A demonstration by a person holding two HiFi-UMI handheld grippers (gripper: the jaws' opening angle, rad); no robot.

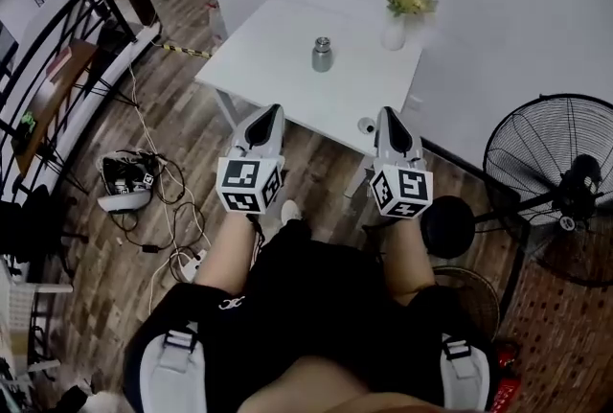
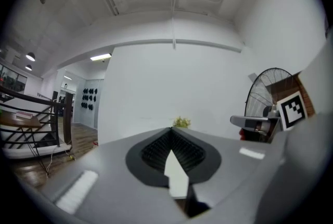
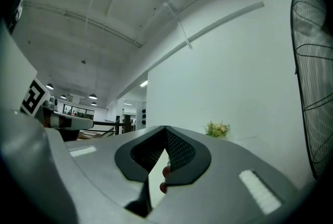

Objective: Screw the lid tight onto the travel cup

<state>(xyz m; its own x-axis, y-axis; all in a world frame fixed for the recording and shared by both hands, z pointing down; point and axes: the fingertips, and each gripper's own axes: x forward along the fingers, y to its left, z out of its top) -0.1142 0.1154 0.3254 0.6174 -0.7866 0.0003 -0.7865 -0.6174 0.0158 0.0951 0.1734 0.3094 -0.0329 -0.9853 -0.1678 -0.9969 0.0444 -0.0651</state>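
Left gripper (image 1: 271, 114) and right gripper (image 1: 391, 117) are both closed and empty, held short of the surface (image 1: 278, 47); for the approach, open both early, one to steady the cup (image 1: 322, 55), the other to turn. The cup is small, metallic and upright mid-surface, well apart from both grippers; the round piece (image 1: 367, 126) at the near edge may be the lid

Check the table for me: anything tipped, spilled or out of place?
Nothing is spilled or tipped. The travel cup and the flower vase stand upright on the white table. One oddity: a small round piece, possibly the lid, sits right at the table's near edge, apart from the cup.
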